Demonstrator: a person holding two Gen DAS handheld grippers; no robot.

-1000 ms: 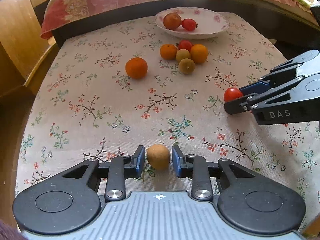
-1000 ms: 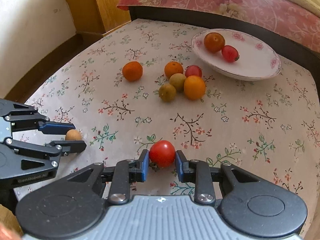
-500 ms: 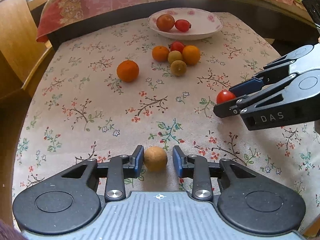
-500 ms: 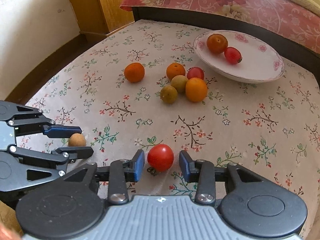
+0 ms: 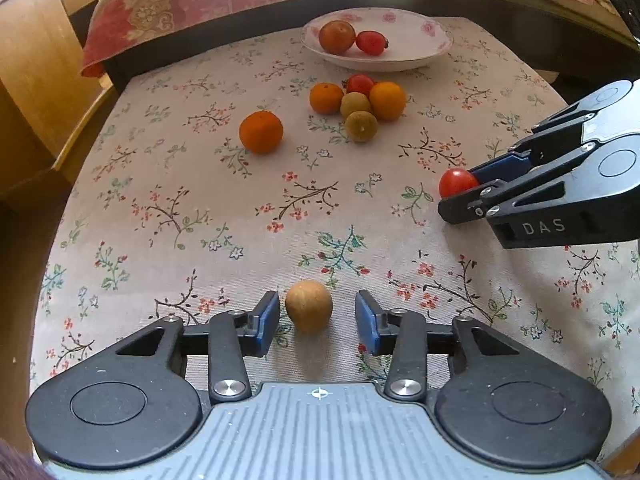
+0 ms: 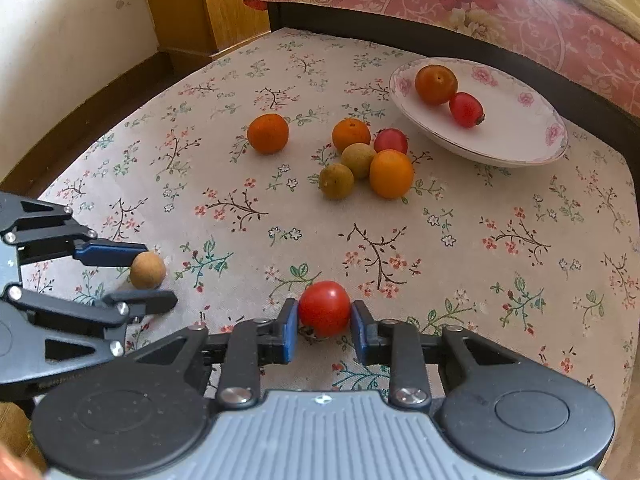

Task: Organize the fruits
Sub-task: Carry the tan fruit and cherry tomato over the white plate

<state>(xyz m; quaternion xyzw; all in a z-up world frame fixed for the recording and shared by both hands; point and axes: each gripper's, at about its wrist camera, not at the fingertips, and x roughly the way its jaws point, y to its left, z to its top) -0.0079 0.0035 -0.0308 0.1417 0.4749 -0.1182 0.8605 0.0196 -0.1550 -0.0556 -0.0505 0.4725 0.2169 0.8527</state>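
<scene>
My left gripper (image 5: 316, 316) is open around a small tan round fruit (image 5: 308, 305) that lies on the floral tablecloth; both pads stand clear of it. My right gripper (image 6: 324, 326) is shut on a red tomato (image 6: 324, 307) near the cloth. The tan fruit also shows in the right wrist view (image 6: 147, 270), and the tomato in the left wrist view (image 5: 456, 182). A white floral plate (image 6: 520, 136) at the far side holds an orange-brown fruit (image 6: 436, 84) and a red fruit (image 6: 466, 110).
A lone orange (image 6: 267, 133) lies left of a cluster of several fruits (image 6: 370, 162) in front of the plate. A red patterned bedspread (image 6: 480, 4) runs behind the table. Wooden furniture (image 5: 36, 80) stands at the left edge.
My left gripper has opened wider around the tan fruit. My right gripper, open half a second ago, has closed on the tomato.
</scene>
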